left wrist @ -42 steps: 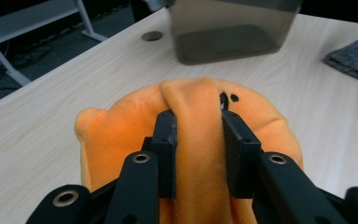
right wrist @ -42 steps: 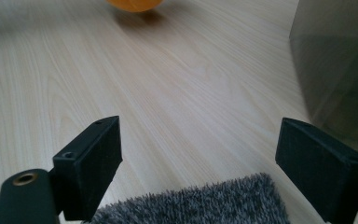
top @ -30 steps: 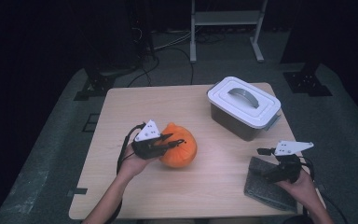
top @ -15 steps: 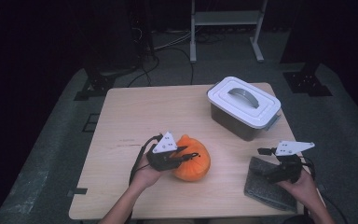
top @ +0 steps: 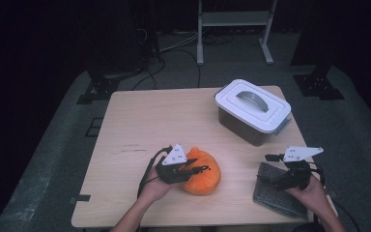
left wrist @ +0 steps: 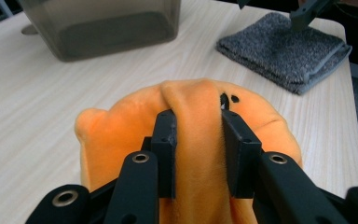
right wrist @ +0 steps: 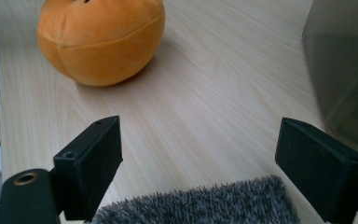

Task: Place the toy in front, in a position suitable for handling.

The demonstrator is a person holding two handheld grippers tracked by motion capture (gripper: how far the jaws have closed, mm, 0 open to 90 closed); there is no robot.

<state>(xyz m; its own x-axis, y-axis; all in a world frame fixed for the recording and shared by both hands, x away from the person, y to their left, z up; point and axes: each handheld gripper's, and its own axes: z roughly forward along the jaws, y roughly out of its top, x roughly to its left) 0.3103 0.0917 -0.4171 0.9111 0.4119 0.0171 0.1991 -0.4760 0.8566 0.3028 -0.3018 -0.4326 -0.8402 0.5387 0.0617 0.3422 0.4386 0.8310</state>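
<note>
The left gripper [left wrist: 198, 140] pinches only a fold of the orange plush [left wrist: 121, 130]; that soft ridge may slip free. The right gripper [right wrist: 212, 168] gapes over the grey towel [right wrist: 200, 205].

This is a recording studio or lab set-up rather than a home. A small light-wood tabletop [top: 174, 116] stands alone on grey carpet [top: 53, 159], with dark, black-draped surroundings on all sides. Black stand feet [top: 96, 92] and [top: 319, 84] rest on the floor at the table's far corners, cables [top: 174, 53] trail across the carpet behind it, and the legs of a white metal frame [top: 234, 29] rise at the back. The few things laid out look like test props: a lidded plastic storage box [top: 253, 111], an orange plush pumpkin [top: 205, 176] and a folded grey towel [top: 275, 195]. The person's hand-held gripper [top: 193, 169] carries a cable and a grey marker plate.
</note>
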